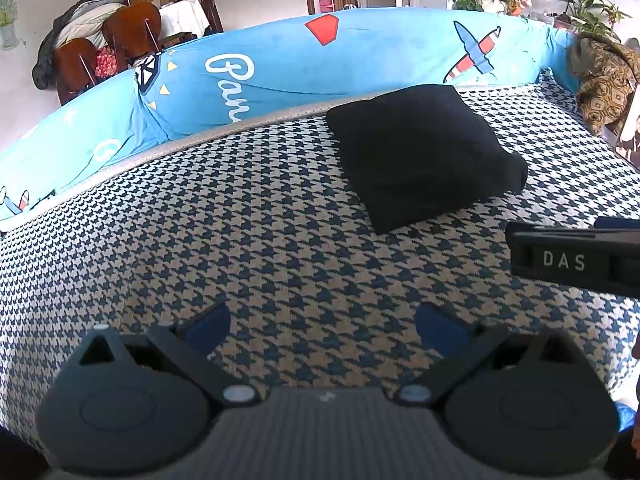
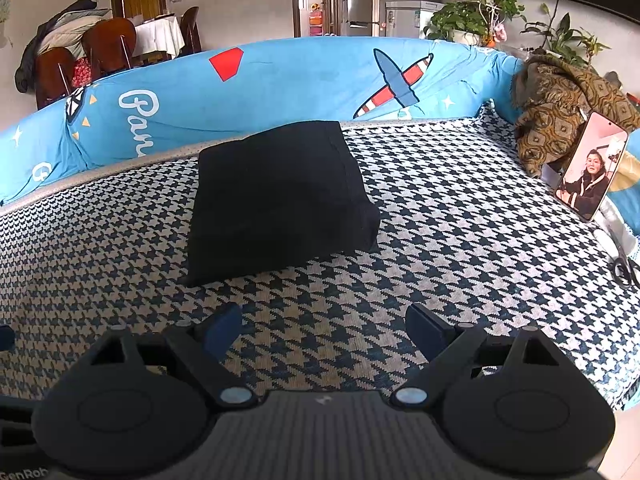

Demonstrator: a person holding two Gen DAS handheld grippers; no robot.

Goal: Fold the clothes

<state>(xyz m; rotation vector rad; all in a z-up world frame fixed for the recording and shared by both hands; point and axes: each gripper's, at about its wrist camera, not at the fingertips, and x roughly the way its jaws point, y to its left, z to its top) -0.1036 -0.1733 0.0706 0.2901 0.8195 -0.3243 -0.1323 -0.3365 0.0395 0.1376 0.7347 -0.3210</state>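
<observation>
The left gripper point(image 1: 323, 326) hangs above bare cover, its blue-padded fingers point(image 1: 210, 322) spread wide with nothing between them. The right gripper point(image 2: 323, 330) is the same, fingers apart and empty. Neither touches the black cloth garment point(image 1: 424, 152), which lies folded into a thick, squarish bundle: at one o'clock from the left gripper, at eleven o'clock from the right one. Both tools sit clear of it, which suggests that this piece is finished and was set toward the back to keep the near area free for the next one.

The surface is a sofa seat or bed under a blue-and-white houndstooth woven cover point(image 2: 460, 216), backed by a bright blue cushion printed with aeroplanes point(image 2: 280, 84). At two o'clock a brown patterned throw point(image 2: 560, 116) is heaped in the corner, and a phone showing a person point(image 2: 592, 164) leans beside it. Beyond are wooden dining chairs point(image 2: 112, 44) at ten o'clock, a fridge and potted plants point(image 2: 476, 4).
</observation>
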